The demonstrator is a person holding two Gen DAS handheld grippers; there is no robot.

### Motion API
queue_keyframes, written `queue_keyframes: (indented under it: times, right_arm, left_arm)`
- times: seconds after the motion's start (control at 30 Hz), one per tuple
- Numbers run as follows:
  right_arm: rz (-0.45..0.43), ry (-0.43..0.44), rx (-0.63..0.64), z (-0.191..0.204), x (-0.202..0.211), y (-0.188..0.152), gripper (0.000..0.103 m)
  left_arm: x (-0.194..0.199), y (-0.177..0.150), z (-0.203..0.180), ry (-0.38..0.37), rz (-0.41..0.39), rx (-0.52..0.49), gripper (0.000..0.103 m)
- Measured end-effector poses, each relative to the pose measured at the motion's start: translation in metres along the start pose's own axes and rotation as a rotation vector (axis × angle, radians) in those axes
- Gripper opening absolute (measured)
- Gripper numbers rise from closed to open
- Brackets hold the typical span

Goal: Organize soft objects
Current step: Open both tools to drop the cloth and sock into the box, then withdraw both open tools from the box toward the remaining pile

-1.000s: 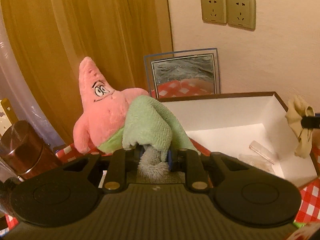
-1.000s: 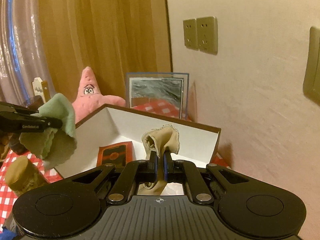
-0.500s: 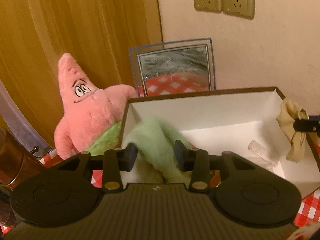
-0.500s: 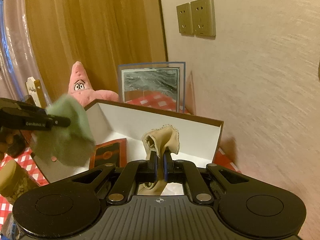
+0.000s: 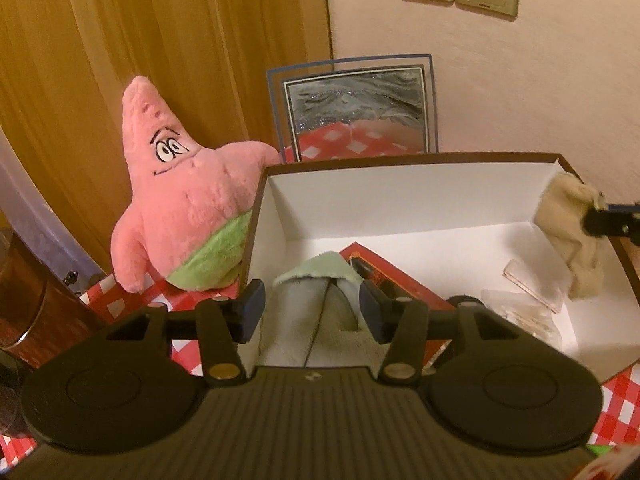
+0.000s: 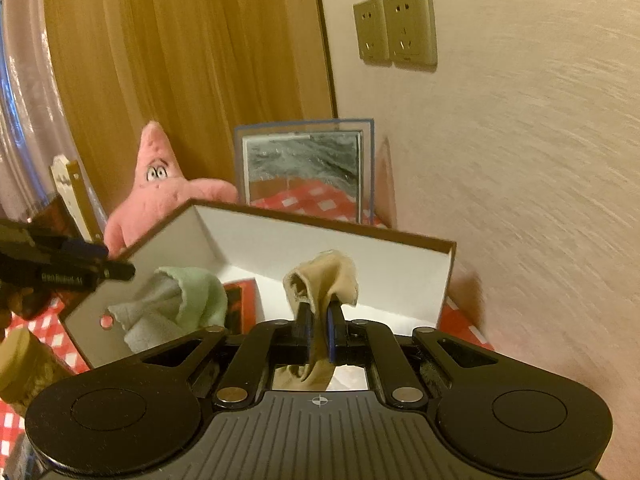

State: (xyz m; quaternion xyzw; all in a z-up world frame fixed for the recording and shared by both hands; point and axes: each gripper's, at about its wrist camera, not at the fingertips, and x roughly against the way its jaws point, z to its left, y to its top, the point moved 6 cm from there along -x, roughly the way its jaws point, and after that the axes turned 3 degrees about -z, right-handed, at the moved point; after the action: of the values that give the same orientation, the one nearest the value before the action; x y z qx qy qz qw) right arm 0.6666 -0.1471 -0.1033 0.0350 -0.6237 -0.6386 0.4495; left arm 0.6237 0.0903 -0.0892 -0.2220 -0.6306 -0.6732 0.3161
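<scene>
Presently, 1 soft item appears to be delivered: the green cloth [image 5: 316,300] lies inside the white box [image 5: 400,196], at the left end, partly over a red packet [image 5: 400,280] on the box floor. The left gripper [image 5: 312,310] has just been opening; its jaws stand apart on either side of the cloth, and the pads do not seem to press on it, so I judge it released. In the right wrist view the cloth sits slumped against the near wall of the box.

The right gripper [image 6: 319,330] is clamped on the beige cloth [image 6: 324,276], which hangs over the right end of the box and is not yet set down. I judge this to be the step in hand.

Left to do, as I read it: lower and let go of the beige cloth, and possibly deal with the pink star plush [image 5: 180,196], which stands outside the box against its left wall on the red checked tablecloth [image 5: 624,400]. Whether the plush belongs in the box cannot be told.

Writing: small white lettering runs along the left gripper's finger [image 6: 64,279] in the right wrist view, too blurred to read with confidence. The red packet carries a dark printed panel, illegible. No brand can be read elsewhere.
</scene>
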Motion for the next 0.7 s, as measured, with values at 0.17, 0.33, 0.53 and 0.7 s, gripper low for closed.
queue_keyframes:
  times: [0.17,0.33,0.53,0.7]
  right_arm:
    - [-0.022,-0.007,-0.019,0.002,0.000,0.005,0.030]
    - [-0.054,0.000,-0.028,0.002,0.010,0.008,0.055]
    - [-0.010,-0.011,-0.015,0.002,0.017,-0.001,0.056]
    - [0.005,-0.020,-0.017,0.003,0.027,-0.010,0.057]
  left_arm:
    - [0.008,-0.003,-0.006,-0.025,-0.005,0.000,0.052]
    - [0.020,-0.004,-0.012,-0.050,-0.019,0.000,0.055]
    - [0.034,-0.006,-0.017,-0.070,-0.030,0.008,0.056]
    - [0.046,-0.008,-0.021,-0.082,-0.042,0.022,0.056]
